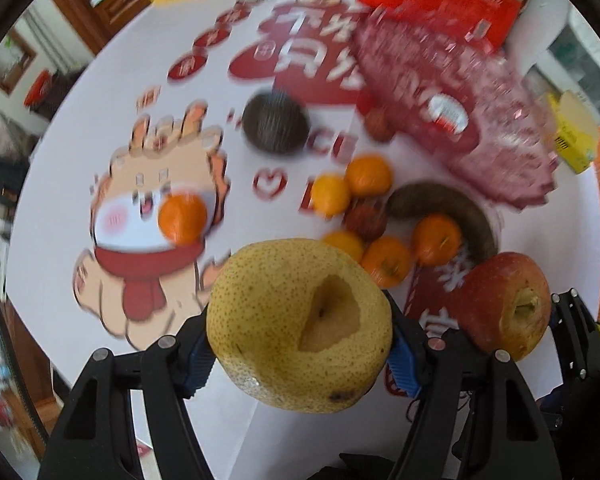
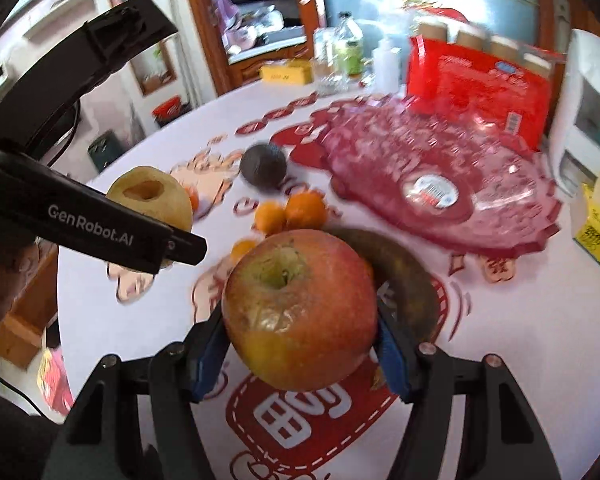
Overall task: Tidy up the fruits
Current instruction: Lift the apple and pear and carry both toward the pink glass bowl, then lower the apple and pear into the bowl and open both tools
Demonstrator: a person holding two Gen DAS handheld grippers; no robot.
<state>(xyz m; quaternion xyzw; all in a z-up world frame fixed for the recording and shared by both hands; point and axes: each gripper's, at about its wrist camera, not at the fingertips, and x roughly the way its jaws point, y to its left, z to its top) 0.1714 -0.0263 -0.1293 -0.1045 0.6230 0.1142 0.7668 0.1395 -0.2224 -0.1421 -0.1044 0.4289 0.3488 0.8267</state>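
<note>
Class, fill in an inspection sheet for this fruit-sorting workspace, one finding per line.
Surface: round table under a white cloth with red prints.
Job's things: pear and apple held; oranges, brown banana, avocado loose; pink tray bare.
Clutter: red package, bottles, yellow boxes.
Grippers: left gripper clamps the pear, right gripper the apple.
Cables: black lead.
Surroundings: wooden cabinet.

Two matte black grippers: left gripper [image 1: 300,356] and right gripper [image 2: 300,354], ribbed blue fingertip pads [image 2: 394,360], silver pivot screws [image 2: 426,348], white "GenRobot.AI" lettering [image 2: 90,226], thin black cable [image 2: 4,384].
</note>
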